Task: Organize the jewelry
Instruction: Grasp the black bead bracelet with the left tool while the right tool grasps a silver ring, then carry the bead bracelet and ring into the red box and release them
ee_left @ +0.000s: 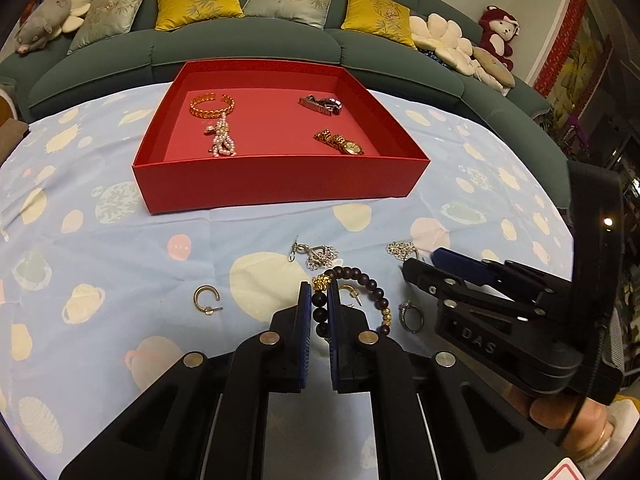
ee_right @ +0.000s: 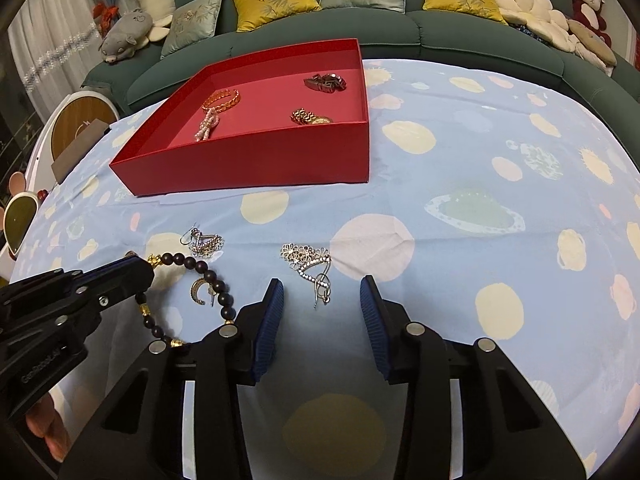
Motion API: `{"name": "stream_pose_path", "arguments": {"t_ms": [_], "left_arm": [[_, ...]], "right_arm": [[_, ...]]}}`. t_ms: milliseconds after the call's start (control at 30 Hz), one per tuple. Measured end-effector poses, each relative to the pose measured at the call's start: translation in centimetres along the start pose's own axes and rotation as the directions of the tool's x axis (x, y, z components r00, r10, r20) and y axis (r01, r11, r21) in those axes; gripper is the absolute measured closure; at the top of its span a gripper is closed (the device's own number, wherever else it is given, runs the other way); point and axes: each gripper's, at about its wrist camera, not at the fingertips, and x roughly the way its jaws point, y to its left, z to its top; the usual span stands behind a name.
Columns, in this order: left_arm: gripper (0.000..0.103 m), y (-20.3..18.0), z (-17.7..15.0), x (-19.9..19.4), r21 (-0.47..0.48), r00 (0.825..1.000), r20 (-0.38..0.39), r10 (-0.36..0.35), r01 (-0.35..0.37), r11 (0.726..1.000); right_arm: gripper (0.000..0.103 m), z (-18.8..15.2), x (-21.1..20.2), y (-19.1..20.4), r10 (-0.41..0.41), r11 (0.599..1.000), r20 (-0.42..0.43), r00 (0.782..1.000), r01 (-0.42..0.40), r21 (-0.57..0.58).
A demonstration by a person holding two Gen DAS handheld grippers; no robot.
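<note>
Beads pinched on the left, earring framed on the right

Cloth (ee_left: 120,216), pale blue with planet print, covers the table. Far left on it, a gold hoop earring (ee_left: 207,298) lies alone, clear of both tools.

Left gripper (ee_left: 319,300) has its blue pads drawn in tight on the dark bead bracelet (ee_left: 362,280), pinching the strand just below its gold charm; the rest of the loop curves off to the right on the cloth. A second gold hoop (ee_left: 350,293) lies inside that loop, touching the right pad's outer side. A silver drop earring (ee_left: 316,254) sits just beyond the fingertips.

A silver ring (ee_left: 410,314) rests right of the bracelet, near the other tool.

Right gripper (ee_right: 322,300) stands partway apart, nothing pressed. A silver flower earring (ee_right: 308,266) lies between and just ahead of its pads, its hook end reaching into the gap, touching neither.

Red box (ee_left: 280,184) sits farther back, holding a gold bangle (ee_left: 212,105), pearl piece (ee_left: 221,138), dark watch (ee_left: 322,105) and gold watch (ee_left: 340,143).
</note>
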Motion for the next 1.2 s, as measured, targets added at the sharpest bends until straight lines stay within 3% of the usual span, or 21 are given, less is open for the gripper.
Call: {"name": "stream_pose_path", "arguments": {"t_ms": [167, 333, 467, 867, 1200], "left_arm": [[0.098, -0.4, -0.3, -1.0, 0.009, 1.000, -0.005, -0.023, 0.023, 1.000], [0.098, -0.1, -0.6, -1.3, 0.006, 1.000, -0.011, -0.025, 0.026, 1.000], [0.098, 0.1, -0.5, -2.0, 0.002, 0.999, -0.001, -0.036, 0.036, 0.999], [0.098, 0.1, -0.5, -3.6, 0.006, 0.998, 0.015, -0.060, 0.060, 0.998], [0.098, -0.3, 0.8, -5.9, 0.013, 0.993, 0.051, -0.103, 0.102, 0.995]], "right_arm": [[0.087, 0.4, 0.5, 0.2, -0.027, 0.999, 0.007, 1.000, 0.027, -0.024], [0.090, 0.5, 0.5, 0.8, -0.045, 0.998, 0.017, 0.999, 0.046, -0.053], [0.103, 0.7, -0.1, 0.9, -0.032, 0.998, 0.027, 0.999, 0.033, -0.050], [0.103, 1.1, -2.6, 0.0, -0.008, 1.000, 0.074, 0.997, 0.009, -0.018], [0.103, 2.6, -7.7, 0.4, 0.037, 0.999, 0.175, 0.984, -0.035, -0.013]]}}
